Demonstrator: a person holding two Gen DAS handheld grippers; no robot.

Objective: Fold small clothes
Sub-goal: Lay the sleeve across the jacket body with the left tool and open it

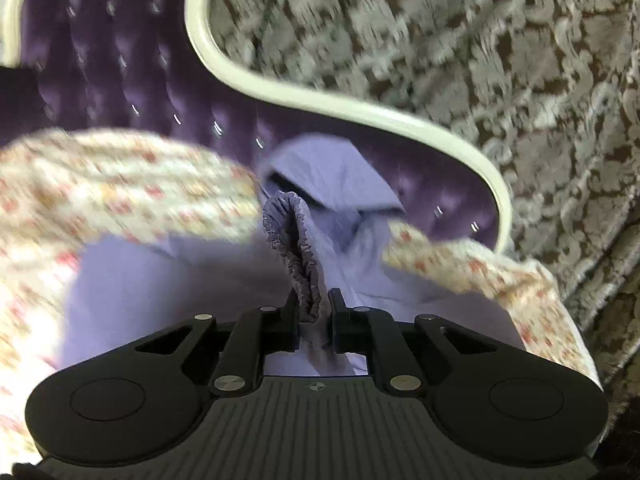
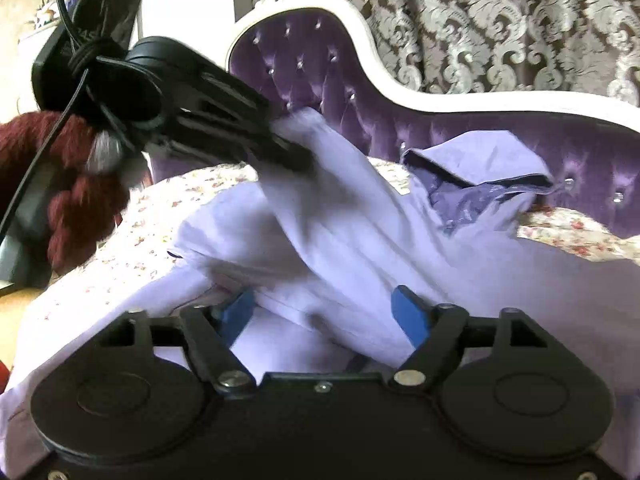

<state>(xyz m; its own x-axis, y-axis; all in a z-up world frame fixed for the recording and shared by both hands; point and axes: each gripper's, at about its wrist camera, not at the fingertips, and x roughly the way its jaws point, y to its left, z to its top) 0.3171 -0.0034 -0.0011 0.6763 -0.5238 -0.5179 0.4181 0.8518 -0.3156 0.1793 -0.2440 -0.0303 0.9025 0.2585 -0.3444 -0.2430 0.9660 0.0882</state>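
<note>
A small lilac hooded garment (image 2: 360, 232) lies on a floral bedspread (image 2: 192, 200), its hood (image 2: 480, 172) toward the headboard. My left gripper (image 1: 314, 312) is shut on the garment's gathered elastic cuff (image 1: 296, 240) and holds that sleeve up; it shows from the side in the right wrist view (image 2: 288, 148). My right gripper (image 2: 324, 308) is open, its blue fingers (image 2: 412, 316) spread either side of a lilac fold that lies between them, not pinched. The left wrist view is blurred by motion.
A purple tufted headboard (image 2: 360, 80) with a white curved frame (image 1: 320, 96) stands behind the bed. Brown and silver patterned curtains (image 2: 500, 20) hang beyond. A dark red knitted sleeve (image 2: 80, 184) of the person shows at left.
</note>
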